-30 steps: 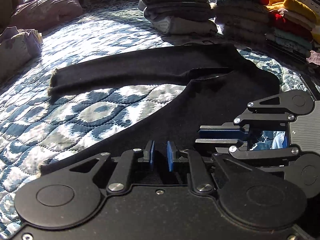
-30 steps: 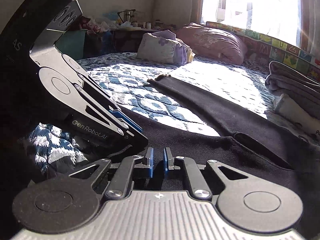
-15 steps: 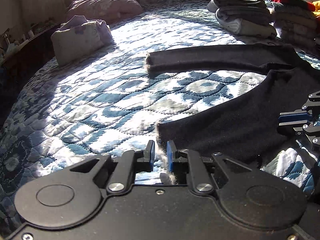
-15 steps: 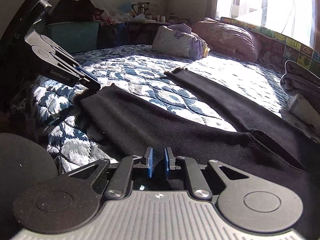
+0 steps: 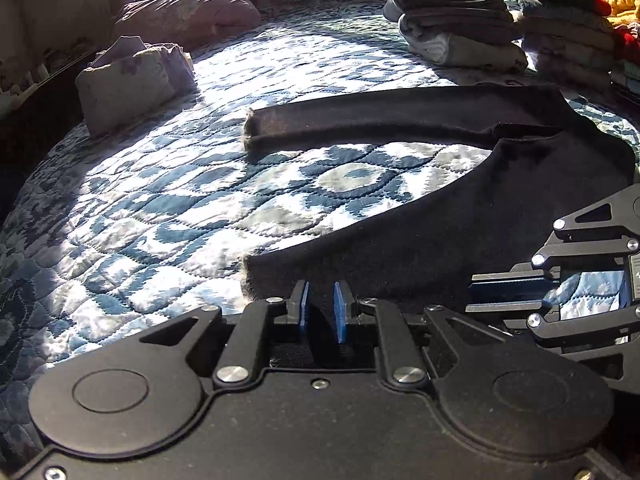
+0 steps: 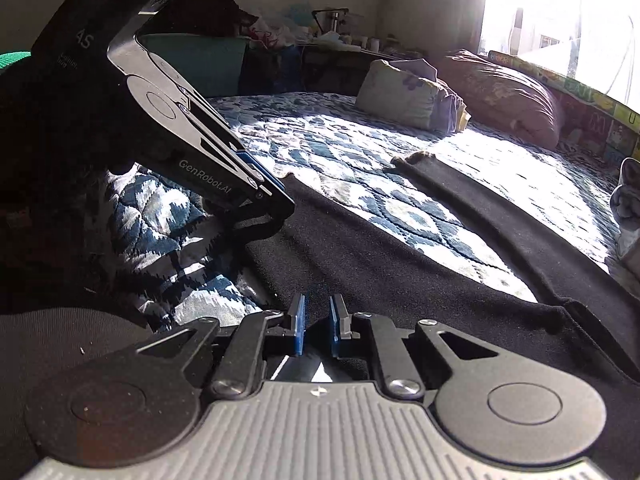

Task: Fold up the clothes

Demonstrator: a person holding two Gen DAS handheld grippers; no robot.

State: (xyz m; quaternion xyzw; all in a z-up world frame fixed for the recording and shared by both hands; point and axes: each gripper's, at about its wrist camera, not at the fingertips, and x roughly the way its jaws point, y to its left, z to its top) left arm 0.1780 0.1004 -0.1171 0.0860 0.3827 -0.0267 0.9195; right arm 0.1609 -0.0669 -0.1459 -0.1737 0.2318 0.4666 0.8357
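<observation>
Black garment (image 5: 472,216), a long-sleeved knit top, is spread flat on the blue-and-white patterned quilt (image 5: 192,208) of a bed. One sleeve (image 5: 360,120) is stretched out across the quilt away from the body of the garment, with its fuzzy cuff lying at the far end; a curved patch of sunlit quilt is left bare between this sleeve and the near hem.

The left tongs (image 5: 320,308) are seen at the near corner of the hem, their blue pads (image 5: 340,312) set narrowly apart with dark fabric gripped between them. In the right wrist view the same left tongs (image 6: 276,196) are seen from the side, angled down with their tips closed on the edge of the garment (image 6: 400,264). The right tongs (image 6: 316,324) are likewise held narrow, with black cloth pinched between the blue pads along the near hem; in the left wrist view they (image 5: 480,292) are seen just to the right, low over the fabric.

A small flowered pillow (image 5: 128,84) is placed on the quilt well beyond the cuff, and a larger mauve pillow (image 5: 188,12) is set behind it near a bright window (image 6: 560,16). A pile of folded grey clothes (image 5: 456,28) is stacked at the far side of the bed, with a second, more colourful pile (image 5: 576,28) just beside it. A cluttered shelf (image 6: 340,44) is seen against the far wall.
</observation>
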